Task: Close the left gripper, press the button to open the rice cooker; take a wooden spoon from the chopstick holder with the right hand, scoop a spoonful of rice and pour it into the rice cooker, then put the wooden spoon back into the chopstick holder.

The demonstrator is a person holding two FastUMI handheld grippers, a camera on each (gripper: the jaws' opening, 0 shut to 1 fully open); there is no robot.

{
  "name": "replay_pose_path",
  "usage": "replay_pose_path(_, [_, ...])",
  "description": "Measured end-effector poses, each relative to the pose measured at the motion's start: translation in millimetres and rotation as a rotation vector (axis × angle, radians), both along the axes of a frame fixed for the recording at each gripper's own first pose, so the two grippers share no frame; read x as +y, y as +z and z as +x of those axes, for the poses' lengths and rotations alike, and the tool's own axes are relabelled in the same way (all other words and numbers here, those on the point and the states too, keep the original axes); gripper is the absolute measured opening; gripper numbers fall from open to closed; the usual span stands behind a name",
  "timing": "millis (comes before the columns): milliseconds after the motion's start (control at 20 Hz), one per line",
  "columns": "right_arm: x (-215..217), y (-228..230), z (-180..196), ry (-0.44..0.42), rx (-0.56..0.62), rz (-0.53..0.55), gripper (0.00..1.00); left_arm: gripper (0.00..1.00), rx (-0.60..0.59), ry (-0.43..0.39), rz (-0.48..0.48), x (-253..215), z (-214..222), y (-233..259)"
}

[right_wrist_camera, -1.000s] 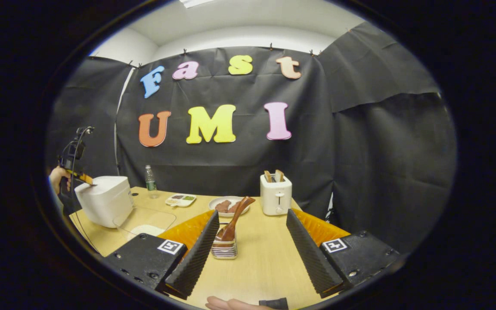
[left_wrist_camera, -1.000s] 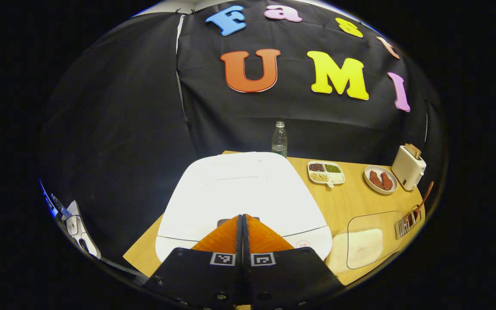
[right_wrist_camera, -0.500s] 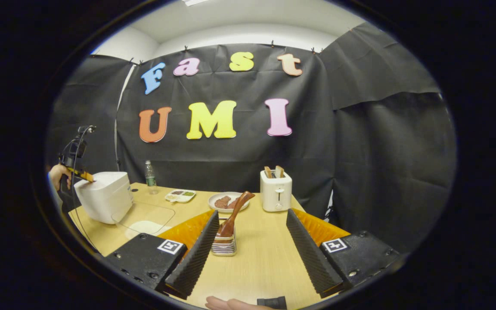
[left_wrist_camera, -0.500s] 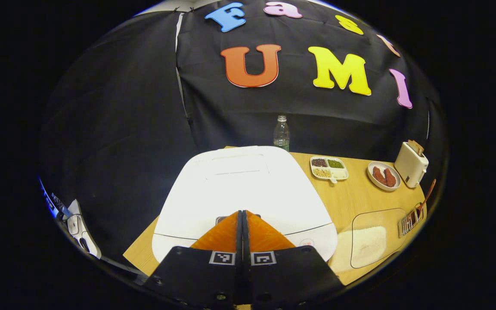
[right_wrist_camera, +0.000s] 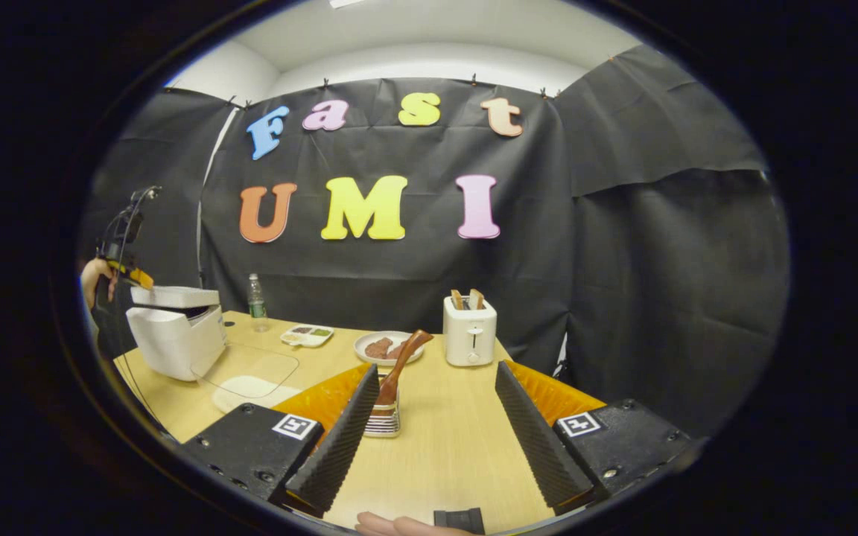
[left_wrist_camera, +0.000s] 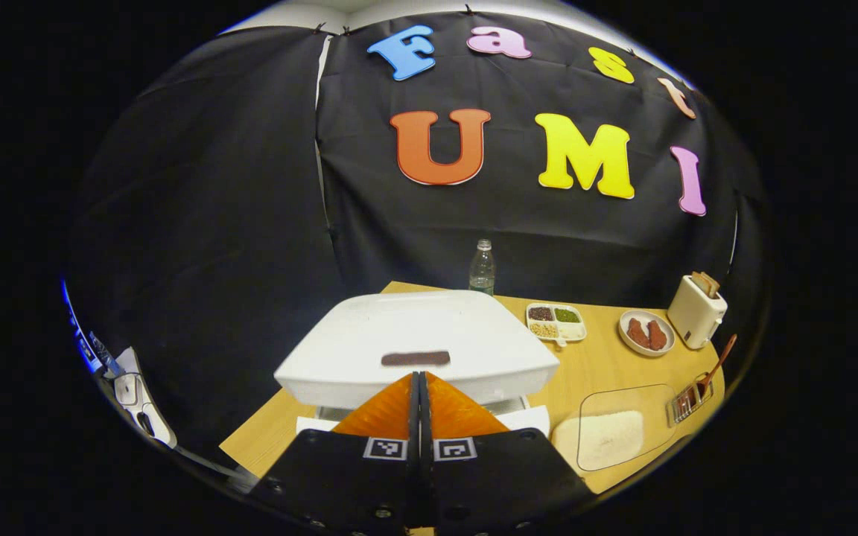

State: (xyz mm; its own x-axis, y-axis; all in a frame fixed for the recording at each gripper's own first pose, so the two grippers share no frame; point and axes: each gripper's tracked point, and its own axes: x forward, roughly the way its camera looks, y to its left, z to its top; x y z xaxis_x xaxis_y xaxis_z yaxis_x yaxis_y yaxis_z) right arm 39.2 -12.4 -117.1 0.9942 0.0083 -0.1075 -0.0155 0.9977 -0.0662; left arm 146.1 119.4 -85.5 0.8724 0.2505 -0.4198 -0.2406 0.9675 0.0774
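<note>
One rice cooker [right_wrist_camera: 176,331]. One spoon [right_wrist_camera: 398,366] in one holder [right_wrist_camera: 382,418]. One clear tray of rice [left_wrist_camera: 614,432]. One bottle [left_wrist_camera: 482,268]. One divided dish [left_wrist_camera: 555,321] with four compartments. One plate [left_wrist_camera: 646,333] carrying two reddish pieces. One toaster [right_wrist_camera: 469,334] with two slices. Two hand-held grippers: left [left_wrist_camera: 419,383], right [right_wrist_camera: 436,394]. One counter [right_wrist_camera: 451,447].

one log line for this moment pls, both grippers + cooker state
left gripper: shut, at cooker front | rice cooker: lid popped ajar | right gripper: open, empty | wooden spoon: in chopstick holder

Rice cooker [left_wrist_camera: 414,350] left of rice tray [left_wrist_camera: 611,435]; chopstick holder [left_wrist_camera: 686,402] right of it.
</note>
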Motion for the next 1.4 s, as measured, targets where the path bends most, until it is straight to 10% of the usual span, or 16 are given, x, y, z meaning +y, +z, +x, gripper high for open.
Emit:
replay_pose_path(350, [1.6, -4.3, 0.0, 0.003, 0.008, 0.019, 0.95, 0.00, -0.120, -0.004, 0.006, -3.3, -39.0, 37.0])
replay_pose_path(450, [1.5, -8.3, 5.6, 0.003, 0.018, 0.039, 0.94, 0.19, -0.150, -0.015, -0.007, -9.7, -49.5, 39.8])
replay_pose_path(550, [4.2, -13.7, 12.6, 0.008, 0.027, 0.056, 0.95, 0.52, -0.175, -0.045, -0.019, -22.7, -61.3, 41.9])
replay_pose_path(600, [5.8, -17.8, 17.2, 0.011, 0.031, 0.062, 0.95, 0.88, -0.190, -0.052, -0.007, -24.7, -67.8, 42.5])
replay_pose_path(650, [8.1, -21.0, 23.1, 0.015, 0.035, 0.065, 0.95, 0.93, -0.207, -0.055, 0.010, -26.9, -72.7, 44.2])
replay_pose_path(1400, [24.7, -76.2, 172.2, 0.011, 0.123, 0.186, 0.94, 0.93, -0.440, -0.167, 0.004, -91.1, -151.8, 43.3])
